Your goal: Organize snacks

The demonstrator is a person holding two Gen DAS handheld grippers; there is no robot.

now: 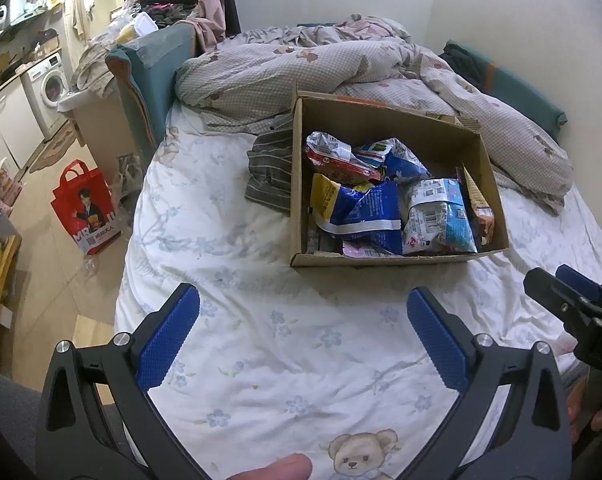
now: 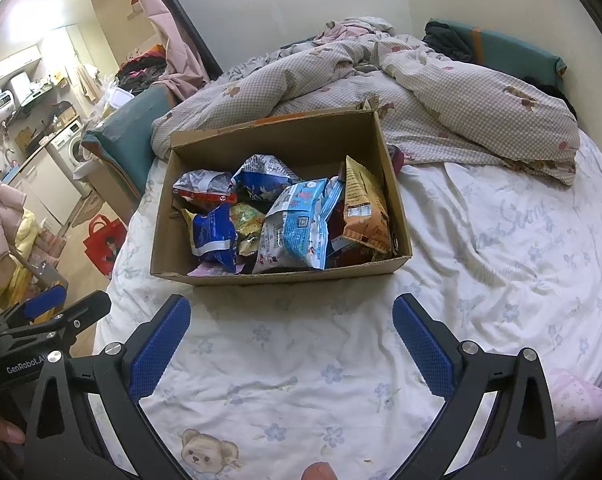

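Cardboard box [image 2: 281,276] of snack packets [image 2: 297,232] sat just ahead of both tools. Left gripper [image 1: 303,312] and right gripper [image 2: 291,320] gaped wide, empty, over bare sheet [image 2: 285,360].

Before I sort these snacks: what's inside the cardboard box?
The cardboard box holds a loose pile of snack bags: dark blue bag, light blue bag, orange bag. Whatever lies beneath them is covered.

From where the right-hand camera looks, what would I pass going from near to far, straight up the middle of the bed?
Right gripper, open, over the flowered sheet → cardboard box filled with snack bags → crumpled checked duvet → pale wall.
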